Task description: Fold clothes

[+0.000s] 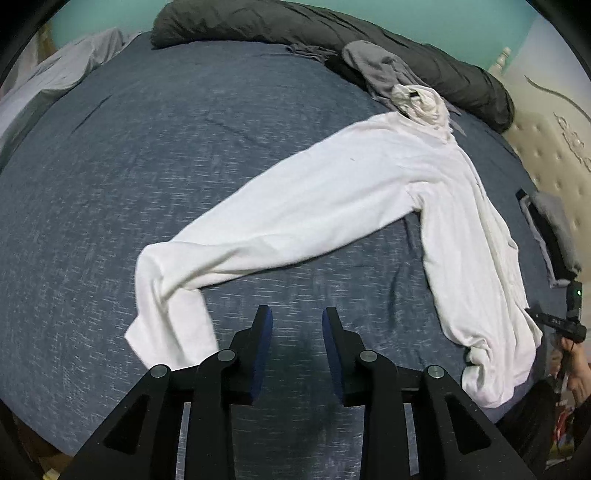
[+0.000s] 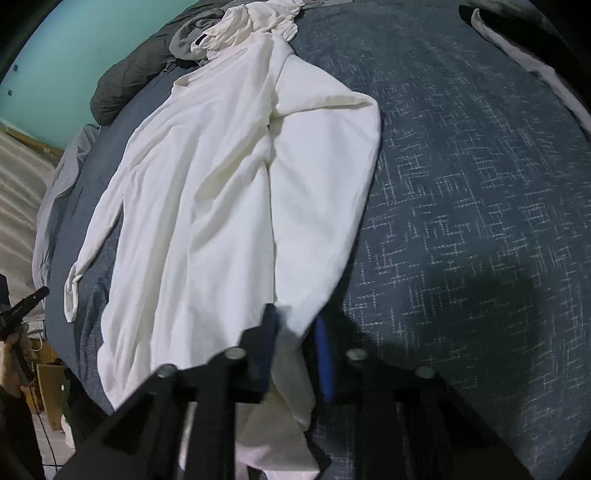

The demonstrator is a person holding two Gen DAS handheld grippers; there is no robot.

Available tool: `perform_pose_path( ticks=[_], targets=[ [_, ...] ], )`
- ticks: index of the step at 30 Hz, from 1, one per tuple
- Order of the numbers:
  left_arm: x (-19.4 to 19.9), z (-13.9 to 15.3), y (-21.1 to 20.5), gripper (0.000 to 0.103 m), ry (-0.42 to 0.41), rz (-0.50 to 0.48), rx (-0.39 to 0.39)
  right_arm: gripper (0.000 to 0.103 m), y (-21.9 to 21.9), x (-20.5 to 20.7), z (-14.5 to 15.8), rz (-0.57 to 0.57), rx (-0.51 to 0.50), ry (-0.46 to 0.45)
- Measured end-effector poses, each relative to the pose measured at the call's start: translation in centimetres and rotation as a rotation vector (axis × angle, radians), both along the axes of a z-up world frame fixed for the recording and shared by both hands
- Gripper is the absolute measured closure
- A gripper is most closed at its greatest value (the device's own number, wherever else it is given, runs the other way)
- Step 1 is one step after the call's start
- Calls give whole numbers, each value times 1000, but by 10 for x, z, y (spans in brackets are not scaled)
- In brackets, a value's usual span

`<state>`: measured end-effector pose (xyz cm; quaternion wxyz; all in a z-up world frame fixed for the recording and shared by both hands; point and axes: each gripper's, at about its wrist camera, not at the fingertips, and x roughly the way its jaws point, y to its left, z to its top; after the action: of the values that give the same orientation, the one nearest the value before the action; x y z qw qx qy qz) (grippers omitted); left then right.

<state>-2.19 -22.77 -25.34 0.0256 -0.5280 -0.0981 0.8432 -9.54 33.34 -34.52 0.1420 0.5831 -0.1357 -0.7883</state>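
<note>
1. The bed (image 1: 155,155) fills both views, covered by a blue sheet flecked with white, so that's our working surface.
2. Along the far edge of the bed runs a dark duvet (image 1: 258,22), bunched into a long roll.
3. The white shirt (image 1: 369,177) lies on the sheet, body stretched from the near edge up toward the far edge, collar end crumpled against the duvet.
4. In the left wrist view one sleeve (image 1: 236,236) reaches out across the sheet, then bends back toward the near edge, its cuff lying flat.
5. In the right wrist view the other sleeve (image 2: 321,177) is folded in over the body, with its cuff end running down to the near edge.
6. A grey garment (image 1: 380,70) sits heaped at the far edge, touching the shirt's collar and the duvet.
7. The right claw (image 2: 295,325) is clamped on the shirt: white cloth passes between its blue pads at the near edge.
8. The left claw (image 1: 297,317) hangs over bare sheet just beside the outstretched cuff, its jaws parted with nothing between them.
</note>
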Motion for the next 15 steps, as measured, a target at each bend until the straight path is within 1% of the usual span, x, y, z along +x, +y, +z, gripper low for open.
perform_pose_path(
  ticks=[2, 5, 9, 15],
  targets=[
    [0, 1, 6, 72, 1, -10, -3, 99, 0, 1, 6, 8, 12, 25],
    [0, 3, 11, 72, 8, -19, -4, 100, 6, 1, 25, 20, 52, 83],
    [0, 4, 13, 72, 6, -15, -7, 100, 35, -5, 66, -12, 92, 180],
    [1, 3, 17, 72, -2, -20, -14, 100, 84, -18, 124, -92, 224, 287]
  ],
)
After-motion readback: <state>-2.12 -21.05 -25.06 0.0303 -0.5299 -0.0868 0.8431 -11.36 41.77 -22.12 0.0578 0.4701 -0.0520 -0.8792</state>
